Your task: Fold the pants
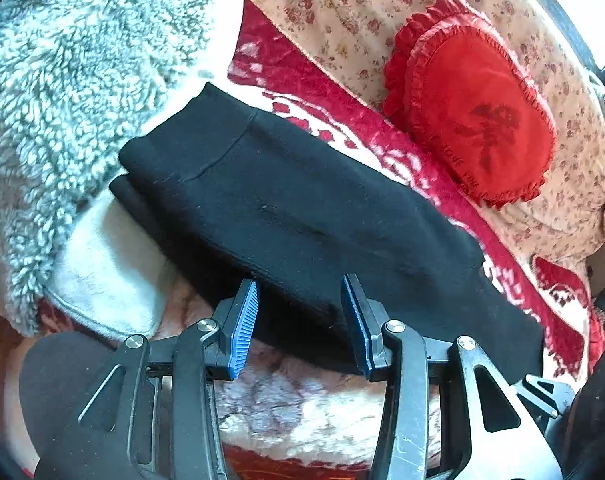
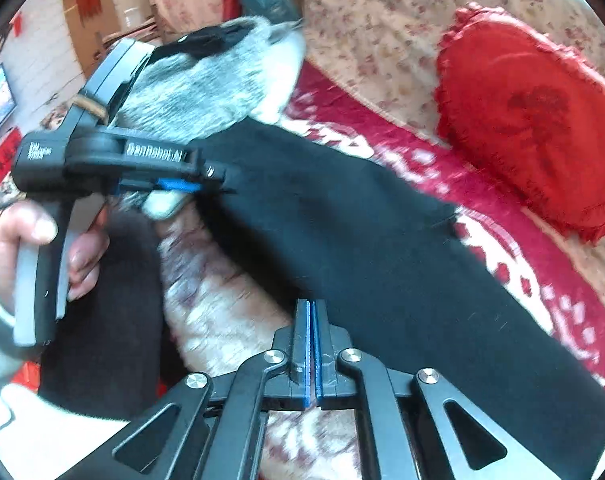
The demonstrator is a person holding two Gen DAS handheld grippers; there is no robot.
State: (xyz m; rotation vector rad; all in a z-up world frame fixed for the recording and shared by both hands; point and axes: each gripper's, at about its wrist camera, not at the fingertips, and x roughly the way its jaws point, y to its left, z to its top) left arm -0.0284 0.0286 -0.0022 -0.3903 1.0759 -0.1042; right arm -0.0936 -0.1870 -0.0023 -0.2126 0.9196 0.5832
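Note:
Black pants [image 1: 302, 216] lie folded lengthwise on a red and white patterned blanket [image 1: 302, 80], running from upper left to lower right. My left gripper [image 1: 300, 296] is open, its blue pads straddling the near edge of the pants. In the right wrist view the pants [image 2: 382, 260] stretch diagonally. My right gripper [image 2: 312, 312] is shut, pads together at the pants' near edge; whether it pinches cloth I cannot tell. The left gripper [image 2: 206, 184] shows there at the pants' left end, held by a hand.
A grey fleece garment [image 1: 74, 92] lies at the left. A red frilled heart cushion [image 1: 474, 100] rests on a floral cover [image 1: 362, 8] at the right. A pale furry throw [image 1: 302, 408] lies under the grippers. A dark cloth [image 2: 102, 320] is at lower left.

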